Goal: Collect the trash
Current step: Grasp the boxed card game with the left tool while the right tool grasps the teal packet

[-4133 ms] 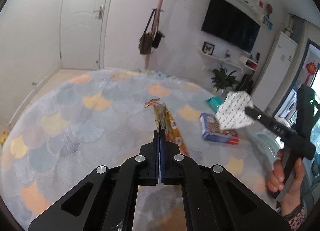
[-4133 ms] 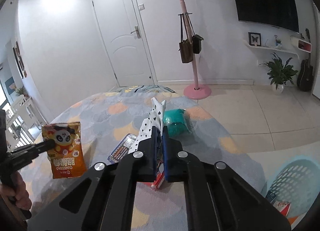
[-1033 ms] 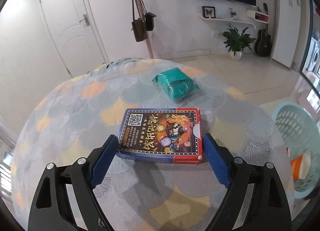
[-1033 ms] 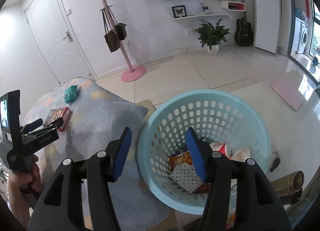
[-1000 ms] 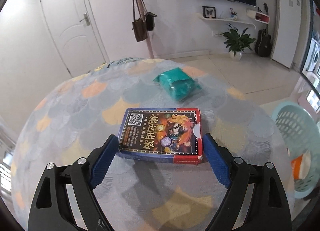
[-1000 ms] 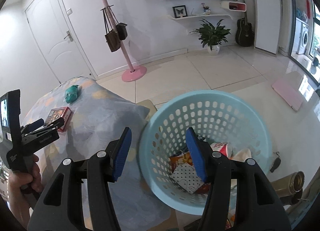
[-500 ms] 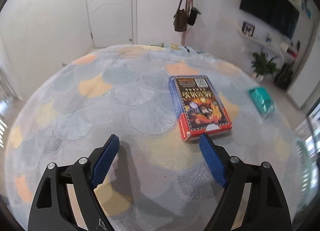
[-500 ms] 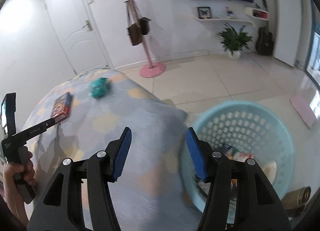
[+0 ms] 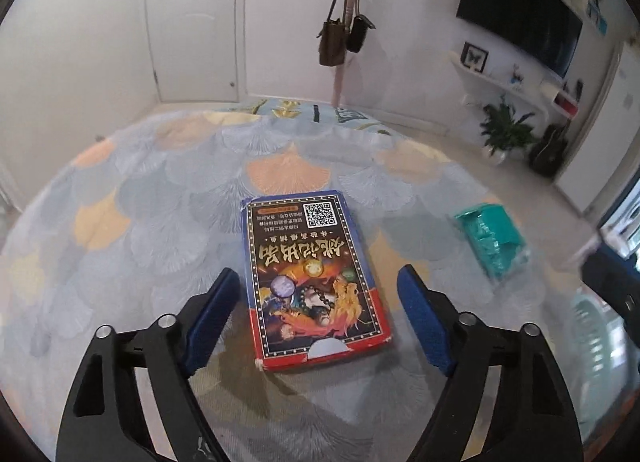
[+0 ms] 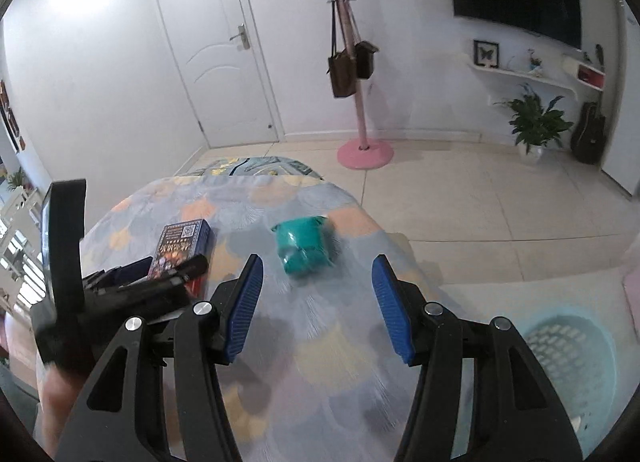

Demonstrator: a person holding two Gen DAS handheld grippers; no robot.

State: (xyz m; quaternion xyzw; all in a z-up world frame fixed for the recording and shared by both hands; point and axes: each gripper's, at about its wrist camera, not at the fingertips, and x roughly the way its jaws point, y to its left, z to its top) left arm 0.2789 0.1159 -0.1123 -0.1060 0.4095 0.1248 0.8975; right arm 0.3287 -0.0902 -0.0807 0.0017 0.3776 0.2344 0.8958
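**Two items left on the table, both grippers empty**

Two pieces of trash on the patterned table [image 9: 120, 189], neither picked up yet.

Left gripper [image 9: 318, 304]: jaws spread wide, holding nothing. It straddles the near end of the box [image 9: 310, 274], which lies flat between the blue pads with a gap on each side. No contact that I can see. Judging by the pose, a grab on the box is the step in hand.

Right gripper [image 10: 318, 302]: also wide open, empty, lined up on the teal packet [image 10: 304, 246], which sits farther out on the table, clear of the pads.

Basket [image 10: 568, 374] is on the floor, right of the table. Too blurred to tell what's inside. Left to do: grab both items, carry them over, drop them in.

Writing: the box top has a QR code near its far edge, big yellow Chinese characters and fantasy artwork, red border at the near end. Small print not legible. Nothing readable on the packet.
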